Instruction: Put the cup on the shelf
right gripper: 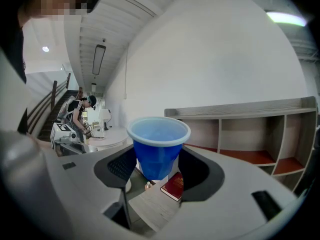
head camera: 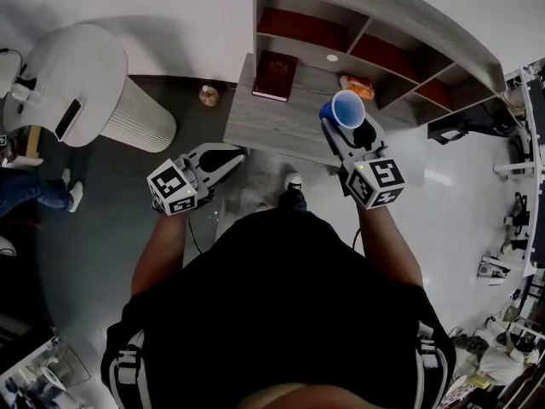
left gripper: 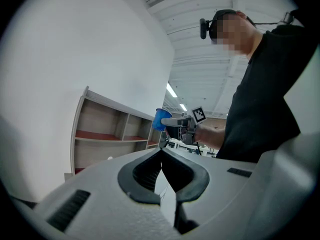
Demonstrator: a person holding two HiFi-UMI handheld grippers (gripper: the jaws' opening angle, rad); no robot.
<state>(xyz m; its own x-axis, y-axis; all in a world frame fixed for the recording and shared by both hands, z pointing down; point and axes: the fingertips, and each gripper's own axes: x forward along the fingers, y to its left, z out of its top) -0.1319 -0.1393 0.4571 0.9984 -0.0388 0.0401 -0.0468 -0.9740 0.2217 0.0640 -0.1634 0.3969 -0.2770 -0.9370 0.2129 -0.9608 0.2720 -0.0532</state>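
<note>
A blue plastic cup (head camera: 347, 109) stands upright between the jaws of my right gripper (head camera: 345, 128), which is shut on it. The cup hangs in the air over the front edge of the grey wooden shelf unit (head camera: 383, 2). In the right gripper view the cup (right gripper: 158, 149) fills the middle, with the shelf (right gripper: 240, 110) behind it to the right. My left gripper (head camera: 223, 155) hangs lower left of the shelf, shut with nothing in it. In the left gripper view its fingertips (left gripper: 162, 149) meet, and the cup (left gripper: 161, 119) shows far off.
A dark red book (head camera: 275, 63) and an orange packet (head camera: 358, 83) lie on the shelf unit's lower board (head camera: 272, 122). A small bottle (head camera: 209, 95) stands on the floor beside it. A white round table (head camera: 85, 83) is at the left. Another person (right gripper: 82, 109) works in the background.
</note>
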